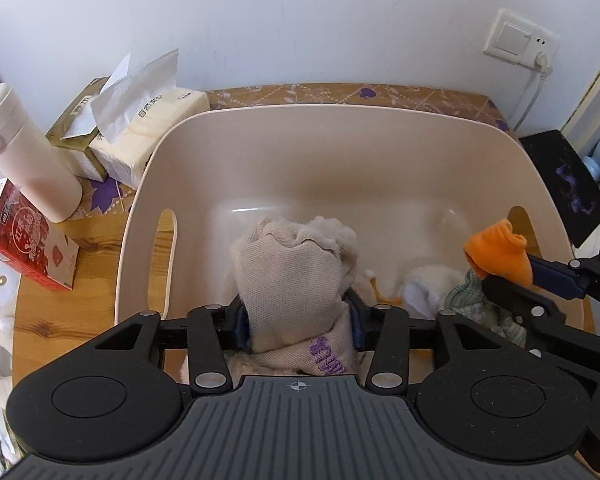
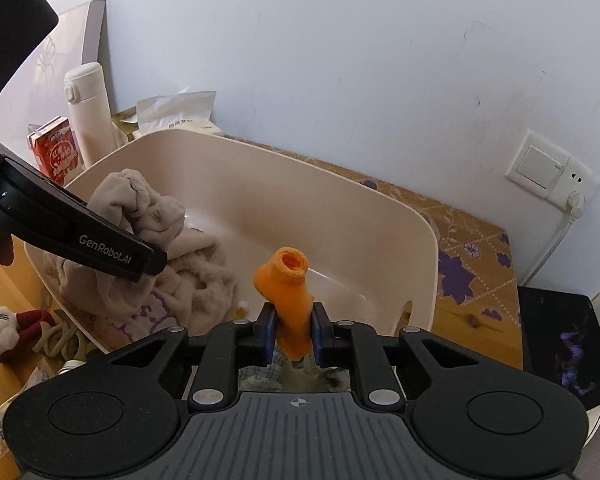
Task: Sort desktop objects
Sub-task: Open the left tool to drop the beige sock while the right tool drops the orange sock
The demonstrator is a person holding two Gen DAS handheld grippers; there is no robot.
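Note:
A cream plastic basin (image 1: 340,120) stands on the wooden table. My left gripper (image 1: 298,320) is shut on a beige fleece garment with purple lettering (image 1: 288,276) and holds it over the basin's near side. The garment also shows in the right wrist view (image 2: 148,208), bunched beside the left gripper's arm. My right gripper (image 2: 294,334) is shut on an orange sock (image 2: 290,288) and holds it upright above the basin's (image 2: 340,184) near rim. The orange sock (image 1: 498,250) shows at the right of the left wrist view. White and green-checked cloth (image 1: 460,292) lies in the basin under it.
A white flask (image 1: 24,152), two tissue packs (image 1: 140,128) and a red carton (image 1: 24,232) stand left of the basin. A black pad (image 1: 568,184) leans at the right. A wall socket with a plugged cable (image 1: 520,40) is behind. A small plush toy (image 2: 4,332) lies on the table.

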